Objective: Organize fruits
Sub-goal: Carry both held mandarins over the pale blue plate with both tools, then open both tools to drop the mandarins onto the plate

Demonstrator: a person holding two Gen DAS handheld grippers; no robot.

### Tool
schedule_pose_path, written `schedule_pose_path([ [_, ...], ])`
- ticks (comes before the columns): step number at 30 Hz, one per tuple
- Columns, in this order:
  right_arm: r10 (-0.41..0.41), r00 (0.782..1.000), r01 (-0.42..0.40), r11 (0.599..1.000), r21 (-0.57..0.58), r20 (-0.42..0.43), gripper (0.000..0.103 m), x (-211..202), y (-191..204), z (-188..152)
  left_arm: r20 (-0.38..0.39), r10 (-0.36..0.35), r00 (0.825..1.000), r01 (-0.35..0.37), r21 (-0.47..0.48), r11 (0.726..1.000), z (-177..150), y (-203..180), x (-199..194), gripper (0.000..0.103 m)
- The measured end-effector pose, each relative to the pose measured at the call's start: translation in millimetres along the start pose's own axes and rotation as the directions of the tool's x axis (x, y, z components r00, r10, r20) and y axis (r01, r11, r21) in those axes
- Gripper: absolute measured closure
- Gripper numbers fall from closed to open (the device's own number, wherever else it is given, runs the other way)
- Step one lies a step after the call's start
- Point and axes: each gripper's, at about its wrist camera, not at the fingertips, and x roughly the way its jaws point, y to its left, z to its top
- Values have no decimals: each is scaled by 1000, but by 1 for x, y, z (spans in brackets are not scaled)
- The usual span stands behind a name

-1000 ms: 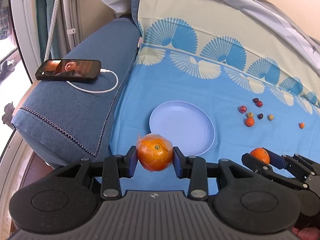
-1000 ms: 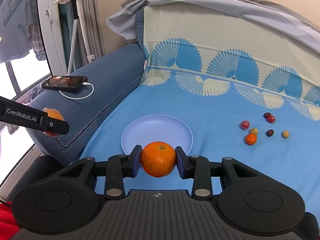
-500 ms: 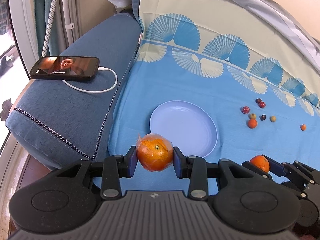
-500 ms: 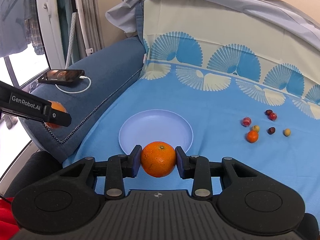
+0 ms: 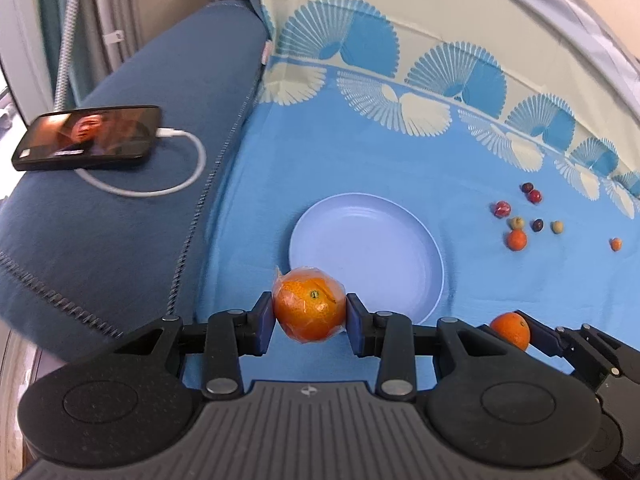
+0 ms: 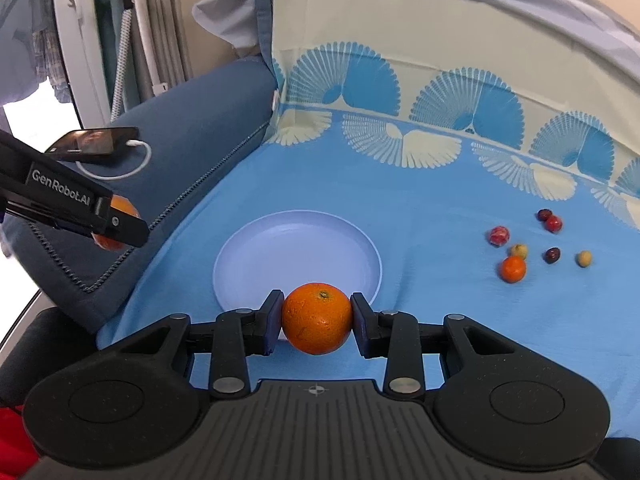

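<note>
My left gripper (image 5: 310,316) is shut on a plastic-wrapped orange (image 5: 310,304), held just short of the near rim of a pale blue plate (image 5: 366,248) on the blue bedspread. My right gripper (image 6: 317,318) is shut on a bare orange (image 6: 317,318) at the plate's (image 6: 296,256) near rim. The right gripper and its orange (image 5: 510,330) show at the lower right of the left wrist view. The left gripper with its orange (image 6: 116,220) shows at the left of the right wrist view. Several small fruits, among them a small orange one (image 6: 513,269), lie right of the plate.
A phone (image 5: 88,136) on a white charging cable (image 5: 160,184) lies on the dark blue blanket left of the plate. A fan-patterned sheet rises behind the bedspread. A window and clothes rack stand at the far left.
Both grippers have moved forward toward the plate with their oranges still gripped. The plate and small fruits have not moved.
</note>
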Motion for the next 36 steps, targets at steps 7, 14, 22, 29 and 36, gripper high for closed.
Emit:
schedule_pose_path([
  [7,-1,998,1,1000,-1,-56,65,50,-9,6,-64,-13,998,16,42,999,25,-14,66,62],
  [14,7,992,-10,1000,-21,-122,65,98,-14,9,-133,12,991,-1,82,997,38,-24,128,62],
  [22,21,979,-40,995,-91,-202,64,142,-12,9,-191,82,978,-56,137,989,45,-26,177,59],
  [29,-14,991,-6,990,-142,-136,9,127,-15,23,-5,58,998,-57,162,985,44,-20,119,0],
  [36,50,978,-73,991,-108,-203,1,64,0,3,12,54,998,-55,105,993,5,-6,51,0],
])
